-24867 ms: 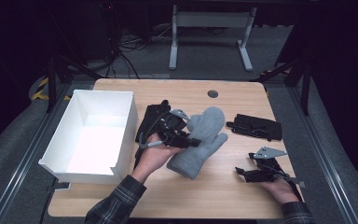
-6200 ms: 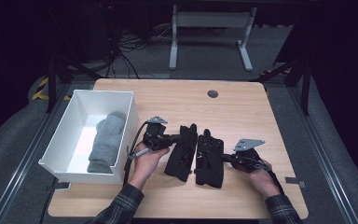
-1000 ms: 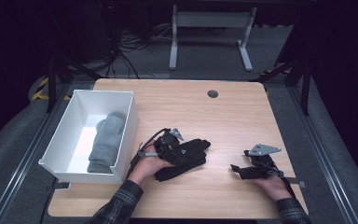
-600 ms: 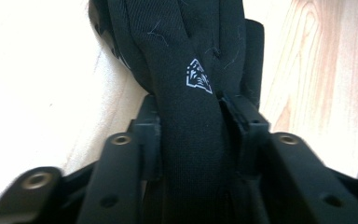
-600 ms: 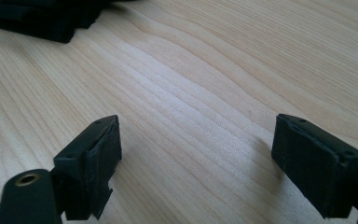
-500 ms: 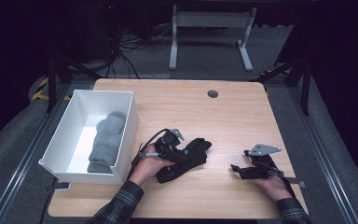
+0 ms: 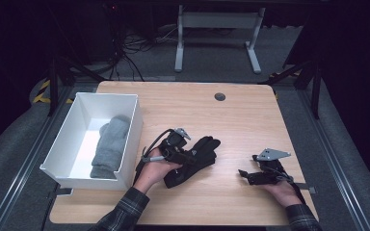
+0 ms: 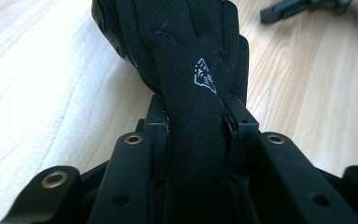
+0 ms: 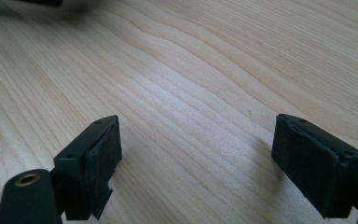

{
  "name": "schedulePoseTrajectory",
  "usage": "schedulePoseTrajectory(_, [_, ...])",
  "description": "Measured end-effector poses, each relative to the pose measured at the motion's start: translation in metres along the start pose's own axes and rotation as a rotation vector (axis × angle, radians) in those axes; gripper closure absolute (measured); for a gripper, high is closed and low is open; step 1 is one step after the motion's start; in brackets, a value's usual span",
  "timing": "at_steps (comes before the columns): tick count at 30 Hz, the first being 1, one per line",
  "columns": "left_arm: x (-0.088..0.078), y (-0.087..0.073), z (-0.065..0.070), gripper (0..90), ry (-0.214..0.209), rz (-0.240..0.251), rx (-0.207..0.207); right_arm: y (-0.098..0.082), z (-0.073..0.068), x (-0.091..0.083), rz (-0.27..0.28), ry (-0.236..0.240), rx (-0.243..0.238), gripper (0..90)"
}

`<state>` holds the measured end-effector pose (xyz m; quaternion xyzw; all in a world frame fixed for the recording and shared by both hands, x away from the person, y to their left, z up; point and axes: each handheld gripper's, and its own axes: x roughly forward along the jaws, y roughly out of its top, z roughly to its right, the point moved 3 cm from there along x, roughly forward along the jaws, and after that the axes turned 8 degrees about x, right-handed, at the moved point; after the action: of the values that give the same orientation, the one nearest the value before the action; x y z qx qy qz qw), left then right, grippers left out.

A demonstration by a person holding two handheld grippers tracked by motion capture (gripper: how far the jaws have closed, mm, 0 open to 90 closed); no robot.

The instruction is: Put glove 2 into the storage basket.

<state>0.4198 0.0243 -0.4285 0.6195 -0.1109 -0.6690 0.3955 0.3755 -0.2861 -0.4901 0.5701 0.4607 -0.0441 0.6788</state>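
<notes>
Dark floor and cable clutter surround a pale wooden table (image 7: 250, 110), and at its left edge stands a white bin (image 7: 130, 130) with a grey mitten (image 7: 110, 147) already lying inside. Your left gripper (image 7: 185, 156) has just been closing its jaws, and in the left gripper view they pinch the black gloves (image 8: 191, 93) between them, the fabric squeezed into a narrow neck with a small white logo just above the pads. In the high view the gloves sit near the table's middle, to the right of the bin, bunched under your left hand.

To do this step well, I would judge that you should raise the bundle until its hanging end is free of the wood before you swing left, so nothing drags or snags on the bin's near wall. Carry it over the rim, lower it beside the mitten, and only then let the jaws spread. Keep the pinch firm: the cloth is soft and could slip out.

Your right gripper (image 7: 250, 175) rests near the right edge, well apart from the gloves, its jaws spread wide over bare wood.

Whether both gloves are caught in the pinch or just one is hard to make out, since black folds merge together. The bundle's underside is hidden, and the bin's near wall hides part of its floor.
</notes>
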Motion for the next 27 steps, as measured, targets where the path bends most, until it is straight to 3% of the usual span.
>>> schedulePoseTrajectory(3, [-0.013,0.009,0.005,69.0,0.023,0.011,-0.01,0.0,0.0,0.0,0.0,0.0,0.0,16.4])
schedulePoseTrajectory(11, [-0.039,0.024,0.01,69.0,0.038,0.044,-0.024,0.0,0.0,0.0,0.0,0.001,0.001,16.4])
schedulePoseTrajectory(20, [-0.069,0.036,0.01,69.0,0.07,0.059,-0.041,0.0,0.0,0.0,0.0,0.001,0.0,16.4])
schedulePoseTrajectory(27, [-0.091,0.04,0.007,69.0,0.067,0.087,-0.051,0.0,0.0,0.0,0.0,0.0,0.0,16.4])
